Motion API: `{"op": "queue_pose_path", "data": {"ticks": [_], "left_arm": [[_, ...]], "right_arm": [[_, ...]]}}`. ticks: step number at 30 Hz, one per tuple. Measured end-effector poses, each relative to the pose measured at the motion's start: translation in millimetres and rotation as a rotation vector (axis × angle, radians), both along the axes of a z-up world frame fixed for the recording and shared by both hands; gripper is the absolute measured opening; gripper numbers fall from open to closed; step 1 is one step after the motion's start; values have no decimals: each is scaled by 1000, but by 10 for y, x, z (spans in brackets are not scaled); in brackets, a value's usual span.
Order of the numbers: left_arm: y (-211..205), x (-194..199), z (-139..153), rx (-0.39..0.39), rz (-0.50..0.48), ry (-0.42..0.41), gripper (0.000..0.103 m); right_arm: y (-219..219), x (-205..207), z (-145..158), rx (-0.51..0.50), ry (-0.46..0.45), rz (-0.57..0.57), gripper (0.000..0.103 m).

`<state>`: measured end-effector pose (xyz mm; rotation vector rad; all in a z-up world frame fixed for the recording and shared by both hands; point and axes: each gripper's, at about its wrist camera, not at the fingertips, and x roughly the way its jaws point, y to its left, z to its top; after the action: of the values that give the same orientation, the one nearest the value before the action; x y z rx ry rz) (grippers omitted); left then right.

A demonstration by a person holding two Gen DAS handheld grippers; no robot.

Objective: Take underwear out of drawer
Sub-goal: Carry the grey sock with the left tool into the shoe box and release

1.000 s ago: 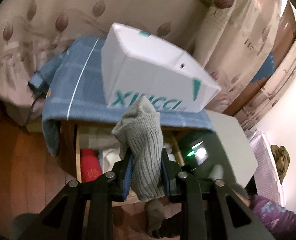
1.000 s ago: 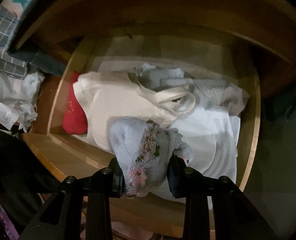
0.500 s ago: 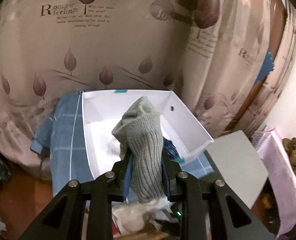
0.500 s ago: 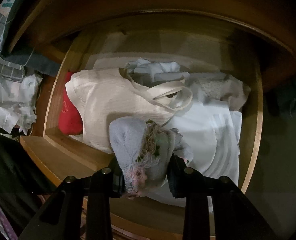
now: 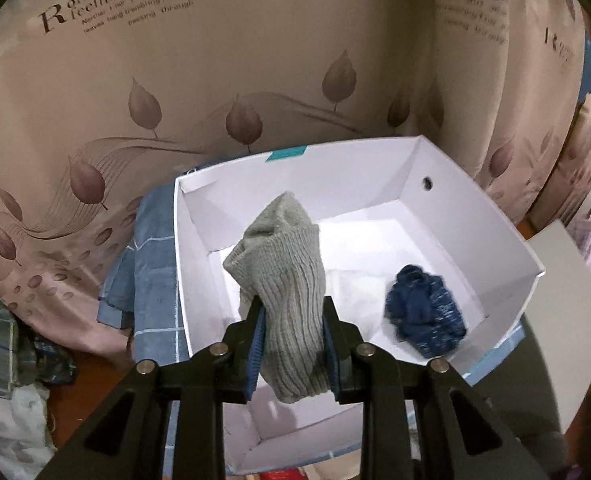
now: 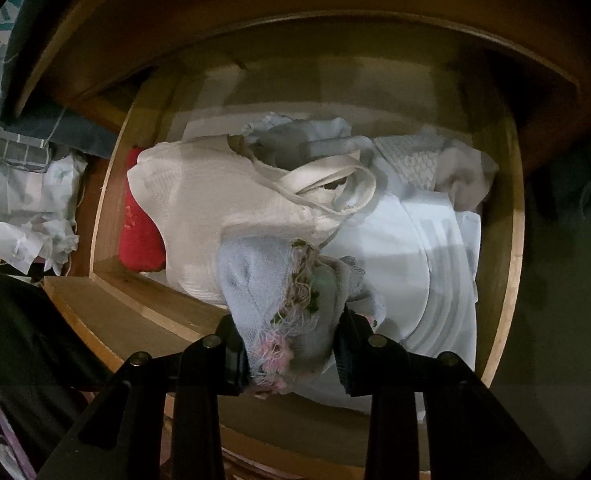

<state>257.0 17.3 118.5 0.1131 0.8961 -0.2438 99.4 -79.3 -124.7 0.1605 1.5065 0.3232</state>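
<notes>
1. On my left side, the left gripper (image 5: pixel 293 338) has its jaws pinched on a grey ribbed garment (image 5: pixel 285 292); the blue pads (image 5: pixel 255 354) press into the knit from both flanks, with only the cloth's thickness between them.
2. That grey piece stands up out of the jaws and hangs a little below them, held over the open white box (image 5: pixel 495 240). I cannot tell whether it touches the box floor.
3. Down in the box, to the right of the grey piece and apart from it, I see a crumpled dark blue garment (image 5: pixel 425 314) lying on the white bottom near the right wall.
4. The box sits on a blue checked cloth (image 5: pixel 155 280), with a leaf-printed curtain (image 5: pixel 135 100) behind it.
5. Over on my right side, the right gripper (image 6: pixel 291 354) is clamped on a pale blue underwear piece (image 6: pixel 271 292) trimmed with pink and cream lace; the jaws are closed as far as the bunched fabric allows.
6. This piece is held just above the front of the open wooden drawer (image 6: pixel 511 240), over the clothes still lying in it.
7. Inside the drawer, from left to right, I make out a red item (image 6: pixel 139 236) against the left wall, a cream tank top (image 6: pixel 223 200) with looped straps, and folded white cloth (image 6: pixel 423 256).
</notes>
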Motion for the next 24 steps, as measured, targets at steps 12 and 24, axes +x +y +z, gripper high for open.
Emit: {"op": "queue_pose_path", "data": {"ticks": [12,24], "left_arm": [[2,64,-232,55,11,56,30],[-115,60,-279,147,7,64,31]], "right_arm": [[-3,3,-27,10,12,-6,32],[12,0,-48,9,21,1,32]]}}
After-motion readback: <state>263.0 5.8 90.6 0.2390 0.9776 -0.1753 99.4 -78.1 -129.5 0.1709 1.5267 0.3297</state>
